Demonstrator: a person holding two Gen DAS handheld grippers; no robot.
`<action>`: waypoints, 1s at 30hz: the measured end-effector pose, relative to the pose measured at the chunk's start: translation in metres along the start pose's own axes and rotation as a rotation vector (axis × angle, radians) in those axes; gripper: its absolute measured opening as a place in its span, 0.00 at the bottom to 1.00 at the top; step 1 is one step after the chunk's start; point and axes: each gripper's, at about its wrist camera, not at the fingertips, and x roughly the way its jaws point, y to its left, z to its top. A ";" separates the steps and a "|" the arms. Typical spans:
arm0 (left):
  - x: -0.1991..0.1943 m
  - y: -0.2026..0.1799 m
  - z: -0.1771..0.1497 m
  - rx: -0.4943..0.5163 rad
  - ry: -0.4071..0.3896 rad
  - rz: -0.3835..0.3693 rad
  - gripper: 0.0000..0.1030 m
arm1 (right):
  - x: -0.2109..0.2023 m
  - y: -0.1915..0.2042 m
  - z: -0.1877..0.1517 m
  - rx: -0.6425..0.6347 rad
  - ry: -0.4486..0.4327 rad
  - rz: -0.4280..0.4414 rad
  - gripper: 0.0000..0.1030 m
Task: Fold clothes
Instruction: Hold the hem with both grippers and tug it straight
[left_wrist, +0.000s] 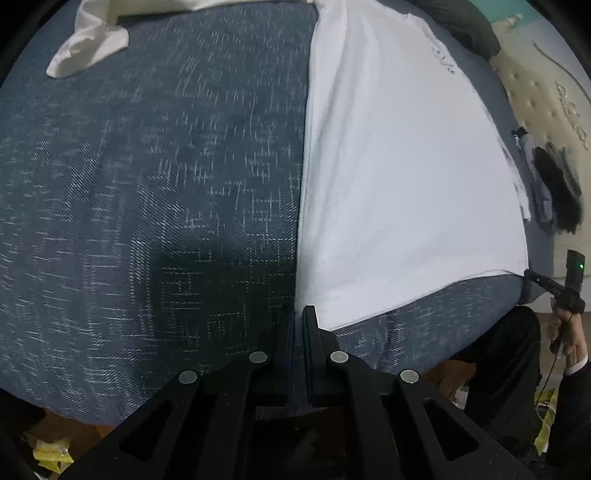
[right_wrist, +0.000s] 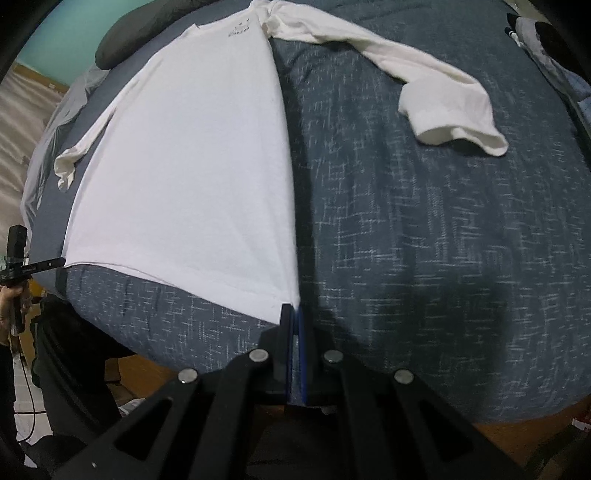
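Hold the left tongs (left_wrist: 298, 314) and right tongs (right_wrist: 293, 312) pinched shut on the two bottom corners of the white long-sleeve shirt (left_wrist: 399, 177) lying flat on the blue bed (left_wrist: 147, 184), and move both together, level and slow, so no wrinkles come.

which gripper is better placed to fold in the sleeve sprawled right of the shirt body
Right, probably: the sleeve lies on the right gripper's side, while the left gripper sits across the white shirt.
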 end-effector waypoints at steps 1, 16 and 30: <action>0.003 0.000 0.001 -0.008 0.002 0.000 0.05 | 0.001 0.000 0.000 0.000 0.001 -0.001 0.02; -0.010 -0.007 0.008 -0.075 -0.075 -0.047 0.26 | -0.005 -0.005 0.009 0.070 -0.010 0.082 0.03; -0.026 -0.025 0.035 -0.156 -0.170 -0.080 0.35 | -0.014 -0.026 0.044 0.243 -0.093 0.157 0.35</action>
